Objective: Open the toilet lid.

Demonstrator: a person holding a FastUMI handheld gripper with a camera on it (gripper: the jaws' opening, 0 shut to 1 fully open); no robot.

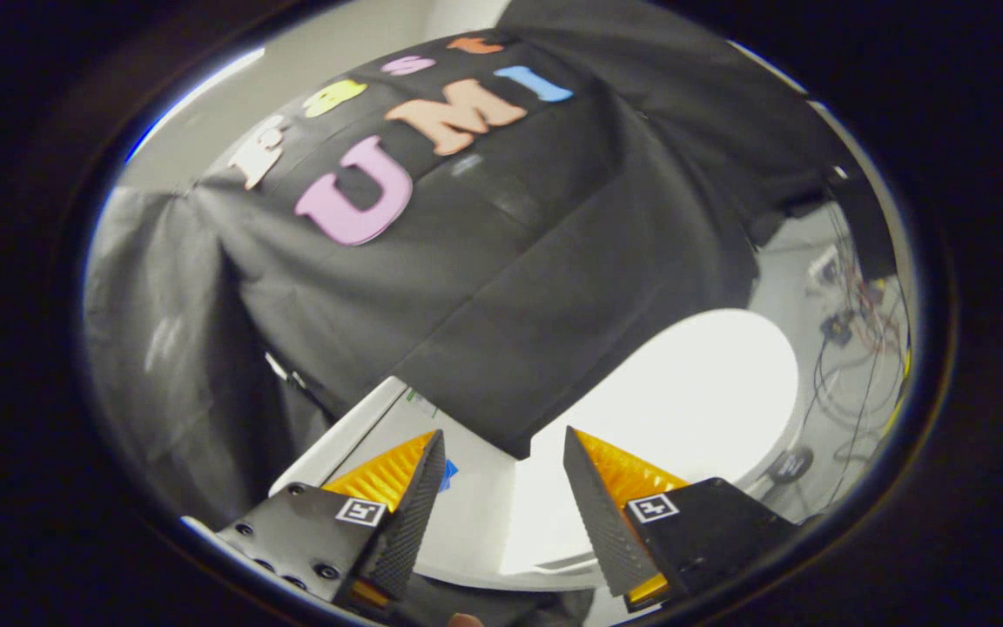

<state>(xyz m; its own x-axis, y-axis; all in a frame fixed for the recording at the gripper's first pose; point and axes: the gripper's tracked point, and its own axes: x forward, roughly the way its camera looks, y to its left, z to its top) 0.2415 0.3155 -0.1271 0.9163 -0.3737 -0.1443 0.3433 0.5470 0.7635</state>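
The one camera rides on the gripper, looking forward along its spread fingers. It sits close above the white toilet lid, tilted.

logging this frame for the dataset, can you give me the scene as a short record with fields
gripper: gripper, jaws apart, nothing between them
toilet lid: white toilet lid, closed as far as can be told, just ahead of the jaws and beyond the right one
tank: white toilet tank ahead of the left jaw, partly under the black cloth
contact: none visible between jaws and lid
clutter: cables on the floor past the lid
task state: lid not yet lifted
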